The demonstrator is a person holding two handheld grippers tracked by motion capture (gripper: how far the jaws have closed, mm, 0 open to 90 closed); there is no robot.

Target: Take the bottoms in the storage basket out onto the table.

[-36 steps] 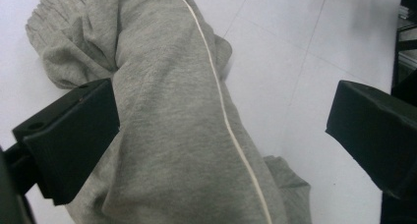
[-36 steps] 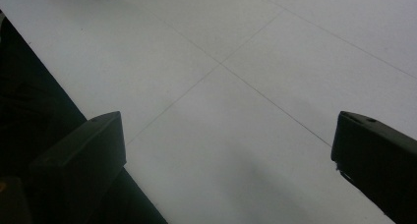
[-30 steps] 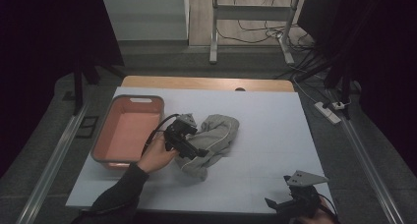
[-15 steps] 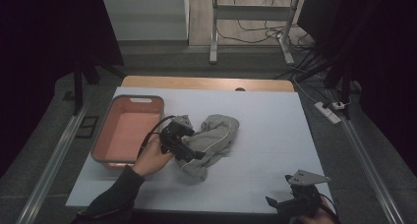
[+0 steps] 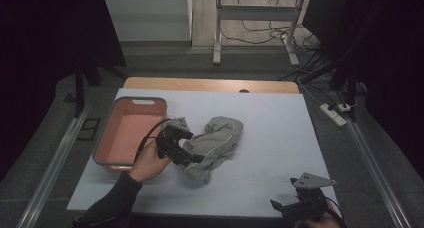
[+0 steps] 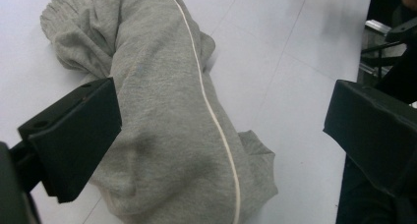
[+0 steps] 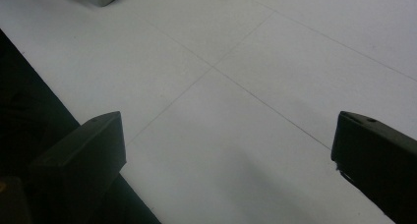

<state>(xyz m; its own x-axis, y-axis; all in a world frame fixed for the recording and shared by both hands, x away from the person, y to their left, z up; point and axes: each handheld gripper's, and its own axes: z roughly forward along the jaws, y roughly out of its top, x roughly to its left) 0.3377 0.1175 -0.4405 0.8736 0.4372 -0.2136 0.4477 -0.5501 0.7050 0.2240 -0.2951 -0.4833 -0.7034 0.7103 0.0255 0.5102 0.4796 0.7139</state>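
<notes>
A: Status? Where's the cloth?

B: Grey garment (image 5: 214,147) lies bunched mid-table, just right of the pink tub (image 5: 131,132). Left gripper (image 5: 186,157) is at its near-left edge, jaws spread wide, fabric between them but not pinched.

A: So pre-grasp?

B: Looks like it. Next move: press down and close on a fold.

A: Right side?

B: Right gripper (image 5: 283,208) idle at the table's near-right corner, jaws spread, nothing held.

A: Blind spots?

B: Can't tell what kind of garment; its underside is hidden.
</notes>
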